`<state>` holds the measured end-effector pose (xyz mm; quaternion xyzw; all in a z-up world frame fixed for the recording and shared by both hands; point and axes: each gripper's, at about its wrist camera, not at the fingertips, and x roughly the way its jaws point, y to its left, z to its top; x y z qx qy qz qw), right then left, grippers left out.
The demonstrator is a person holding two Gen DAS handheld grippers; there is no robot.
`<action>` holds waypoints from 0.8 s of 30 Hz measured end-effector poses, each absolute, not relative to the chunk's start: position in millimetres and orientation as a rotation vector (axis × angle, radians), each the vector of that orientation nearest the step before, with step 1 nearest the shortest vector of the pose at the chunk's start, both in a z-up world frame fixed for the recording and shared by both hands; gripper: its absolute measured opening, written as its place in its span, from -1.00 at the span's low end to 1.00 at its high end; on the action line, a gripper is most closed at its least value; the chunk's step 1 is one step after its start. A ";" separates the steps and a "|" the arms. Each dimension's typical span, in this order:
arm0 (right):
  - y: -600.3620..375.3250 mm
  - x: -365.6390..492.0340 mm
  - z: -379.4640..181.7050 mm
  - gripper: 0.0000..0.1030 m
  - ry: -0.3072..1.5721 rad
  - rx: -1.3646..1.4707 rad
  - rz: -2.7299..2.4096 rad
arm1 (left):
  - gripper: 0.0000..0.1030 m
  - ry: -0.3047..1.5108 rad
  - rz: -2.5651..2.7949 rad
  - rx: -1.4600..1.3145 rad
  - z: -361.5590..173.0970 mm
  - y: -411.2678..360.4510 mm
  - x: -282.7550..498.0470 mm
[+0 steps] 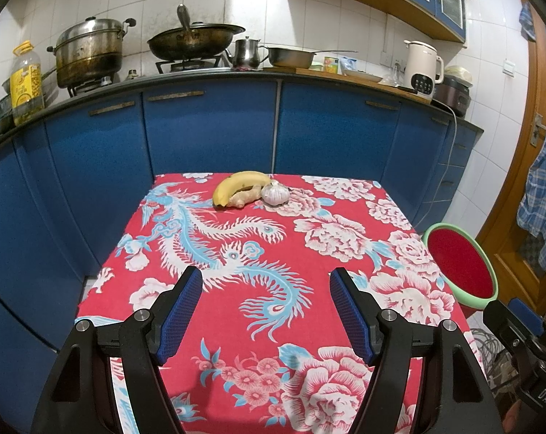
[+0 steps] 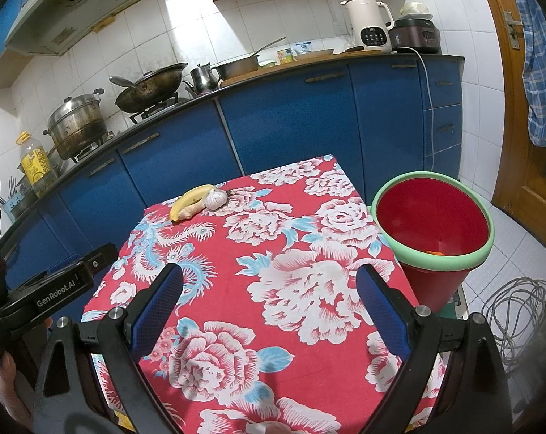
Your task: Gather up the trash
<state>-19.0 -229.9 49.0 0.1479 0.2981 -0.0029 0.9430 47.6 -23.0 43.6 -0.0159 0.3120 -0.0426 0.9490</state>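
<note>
While the left gripper (image 1: 265, 282) hangs above the near half of the red floral-print tablecloth (image 1: 309, 325), its two blue-padded fingers (image 1: 180, 316) stand spread wide with nothing between them. Well ahead of the fingertips, at the cloth's far edge, lie a yellow curved banana (image 1: 237, 184), a beige knobbly ginger root (image 1: 243, 197) and a white papery garlic bulb (image 1: 274, 193), touching one another in a tight cluster; the ginger sits between banana and garlic. Off to the right of the right finger, beside the table edge, stands the round red plastic bin with a pale green rim (image 1: 464, 267). Beyond the cluster run the blue cabinet doors (image 1: 208, 130).

Right wrist view: the right gripper (image 2: 269, 282) hovers over the same cloth, its blue-padded fingers (image 2: 379, 305) likewise far apart and holding nothing. The banana (image 2: 190, 200), ginger (image 2: 190, 213) and garlic (image 2: 216, 199) lie well ahead, slightly left of the left finger. The bin (image 2: 435, 224) stands just right of the right finger, beside the table corner; a small orange scrap (image 2: 435, 252) shows inside near its near rim. Left of the left finger, the other gripper's black body is visible.
</note>
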 end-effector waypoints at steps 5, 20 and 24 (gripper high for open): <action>-229.1 -19.3 49.3 0.85 0.608 0.302 -0.006 | 0.44 0.633 -0.087 -0.035 44.1 -22.7 47.2; -228.7 -19.5 49.3 0.85 0.606 0.300 -0.006 | 0.44 0.633 -0.087 -0.036 44.6 -22.7 46.7; -229.2 -19.2 48.8 0.85 0.607 0.301 -0.006 | 0.44 0.633 -0.086 -0.036 44.5 -22.7 46.5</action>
